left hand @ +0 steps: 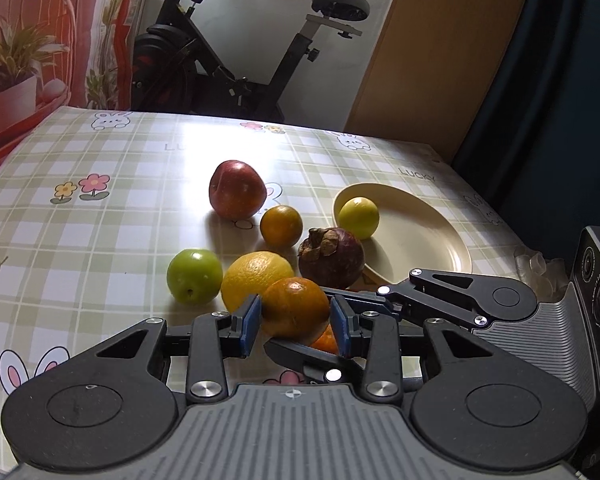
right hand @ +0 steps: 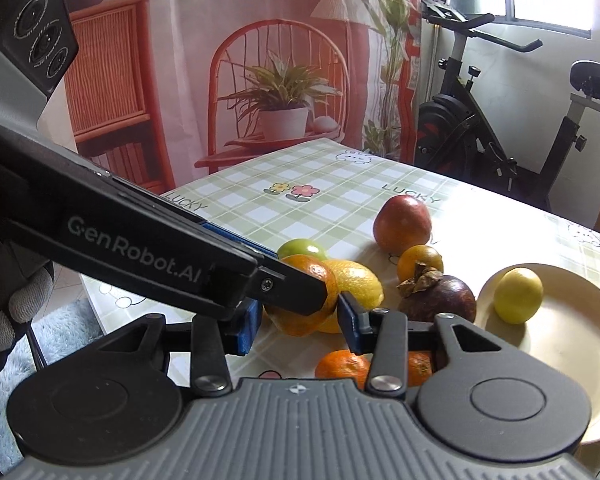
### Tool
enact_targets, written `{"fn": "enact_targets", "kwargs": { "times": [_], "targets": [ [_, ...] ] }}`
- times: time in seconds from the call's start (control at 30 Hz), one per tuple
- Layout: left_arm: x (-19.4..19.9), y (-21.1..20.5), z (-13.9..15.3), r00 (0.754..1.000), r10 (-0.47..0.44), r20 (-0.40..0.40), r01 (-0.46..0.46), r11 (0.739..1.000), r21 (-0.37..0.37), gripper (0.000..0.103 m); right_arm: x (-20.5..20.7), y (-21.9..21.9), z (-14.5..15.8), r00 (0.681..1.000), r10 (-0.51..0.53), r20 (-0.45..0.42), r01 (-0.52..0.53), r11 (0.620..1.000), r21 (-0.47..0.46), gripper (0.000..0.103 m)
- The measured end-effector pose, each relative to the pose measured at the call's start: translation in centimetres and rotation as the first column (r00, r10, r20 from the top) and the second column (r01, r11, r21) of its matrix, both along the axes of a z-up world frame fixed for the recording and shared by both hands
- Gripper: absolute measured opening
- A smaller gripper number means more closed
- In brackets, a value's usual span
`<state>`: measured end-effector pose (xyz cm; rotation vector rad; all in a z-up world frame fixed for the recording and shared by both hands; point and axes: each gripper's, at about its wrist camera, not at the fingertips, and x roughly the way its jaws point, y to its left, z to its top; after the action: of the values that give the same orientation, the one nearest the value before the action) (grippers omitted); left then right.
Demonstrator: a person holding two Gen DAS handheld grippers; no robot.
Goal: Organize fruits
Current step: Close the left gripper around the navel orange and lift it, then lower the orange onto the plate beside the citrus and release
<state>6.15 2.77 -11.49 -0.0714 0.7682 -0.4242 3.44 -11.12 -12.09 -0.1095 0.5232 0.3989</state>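
Table (left hand: pixel 100 200): green checked cloth with bunnies and flowers.
Plate (left hand: pixel 420 240): cream, at 2 o'clock from the fruit pile.
Left gripper (left hand: pixel 296 324): blue pads squeeze the orange (left hand: pixel 296 304) from both sides.
Right gripper (right hand: pixel 300 320): jaws sit wide around the same orange; cannot tell if they press it.
Apple (left hand: pixel 236 194): red, at 12 o'clock in the pile.
Lemon (left hand: pixel 252 276): touching the orange at its 10 o'clock.
Mangosteen (left hand: pixel 332 258): dark purple, against the plate rim.
Green fruit (left hand: pixel 194 276): at 9 o'clock from the lemon.
Yellow fruit (left hand: pixel 358 216): on the plate, near its rim.
Small orange (left hand: pixel 281 226): between apple and mangosteen.
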Motion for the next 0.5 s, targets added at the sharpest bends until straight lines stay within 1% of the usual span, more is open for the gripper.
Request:
{"fn": "enact_targets", "kwargs": {
  "times": [0.13, 0.27, 0.4, 0.5],
  "targets": [
    [0.4, -2.2, 0.9, 0.999, -0.032, 0.024, 0.031, 0.999, 0.021, 0.04, -0.5, -1.9, 0.8, 0.999, -0.047, 0.028, 0.046, 0.999, 0.022, 0.044],
    [1.2, -5.0, 1.8, 0.995, -0.08, 0.052, 0.078, 0.996, 0.051, 0.04, -0.8, -4.6, 1.4, 0.993, -0.105, 0.052, 0.101, 0.992, 0.071, 0.044],
    [2.4, -8.0, 2.0, 0.989, -0.131, 0.074, 0.124, 0.987, 0.099, 0.04, -0.6, -7.4, 1.5, 0.985, -0.156, 0.073, 0.15, 0.985, 0.091, 0.044],
    [3.5, -10.5, 1.6, 0.984, -0.162, 0.073, 0.151, 0.978, 0.142, 0.04, -0.1, -9.4, 1.2, 0.981, -0.181, 0.071, 0.174, 0.98, 0.101, 0.044]
  ]
}}
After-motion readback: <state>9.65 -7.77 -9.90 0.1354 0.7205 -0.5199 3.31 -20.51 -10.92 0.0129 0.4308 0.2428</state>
